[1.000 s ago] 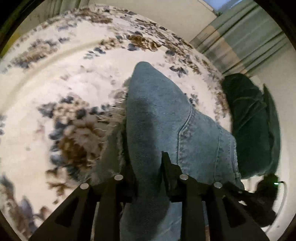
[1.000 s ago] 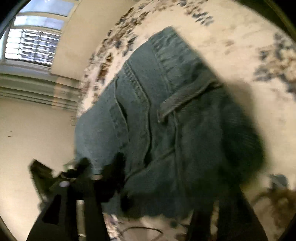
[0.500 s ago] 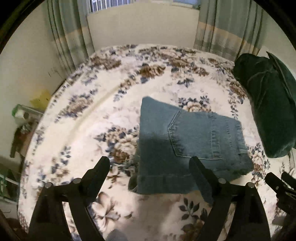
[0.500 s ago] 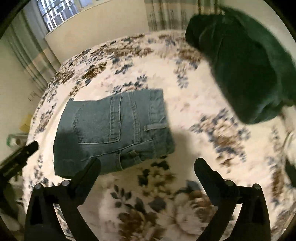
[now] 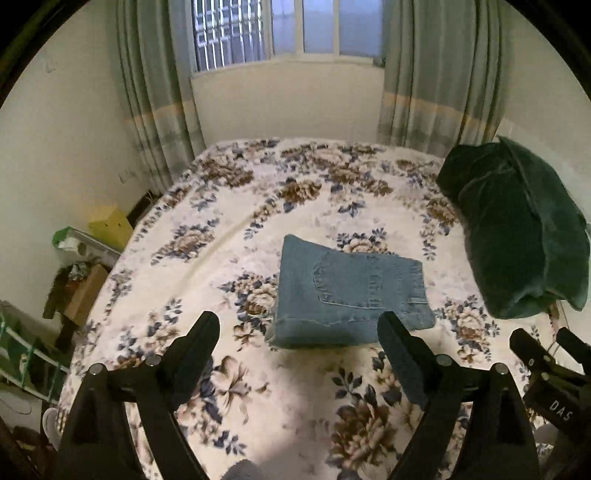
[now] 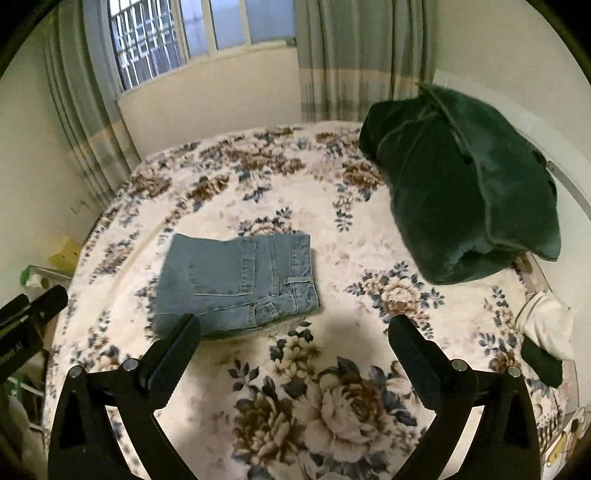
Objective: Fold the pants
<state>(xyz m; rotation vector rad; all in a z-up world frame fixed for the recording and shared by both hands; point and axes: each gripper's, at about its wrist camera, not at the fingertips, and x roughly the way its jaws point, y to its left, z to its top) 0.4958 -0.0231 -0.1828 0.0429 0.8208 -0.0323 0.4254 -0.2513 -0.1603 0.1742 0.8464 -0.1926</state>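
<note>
Pants (image 5: 351, 291): folded into a compact blue denim block, back pocket up, lying flat on the floral bedspread (image 5: 295, 406) near the middle of the bed; I see them just beyond my fingertips in both wrist views.
Left gripper (image 5: 299, 332): jaws wide, nothing between them, raised above the bedspread, clear of the denim.
Right gripper (image 6: 293, 334): jaws spread fully wide, holding nothing, also off the cloth.
Around: a dark green cushion (image 6: 465, 192) sits to the right of the pants, well apart from them; a white garment with a dark trim (image 6: 543, 328) lies at the bed's right edge; curtains (image 5: 436, 74) and a barred window (image 5: 280, 29) stand behind the bed.
In the way: I see nothing between either gripper and the pants.
Writing: "DAS" on the black body at the left view's lower right; other lettering is too blurred for me.
</note>
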